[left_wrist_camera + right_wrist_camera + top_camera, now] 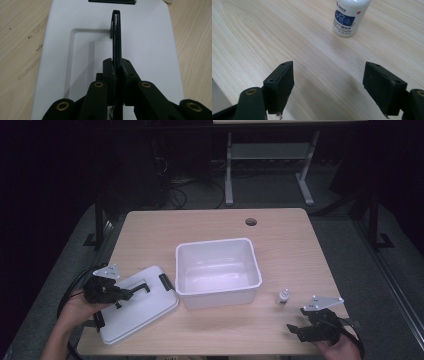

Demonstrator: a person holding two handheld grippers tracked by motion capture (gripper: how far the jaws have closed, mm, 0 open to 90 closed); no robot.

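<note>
On the near left corner of the table [210, 222] the white lid [137, 307] lay flat beside the open tub [218, 270], its top face up. The left gripper [122, 294] had its jaws pressed together on the lid's black handle [116, 32], which stood up on edge between the pads; that thin bar was the only part a narrow pinch could lift by, so the hold looked chosen for carrying the lid over. The lid itself rested on the wood, just beside the tub's left wall and not yet over it. One black latch [165, 281] sat at the lid's end nearest the tub.

On the near right, the right gripper [295, 330] hovered low with its jaws spread wide and nothing between them. It pointed toward a small white bottle [283, 296], which stood upright just right of the tub's near corner. I judged the bottle was meant to go in before the lid closed the tub.
</note>
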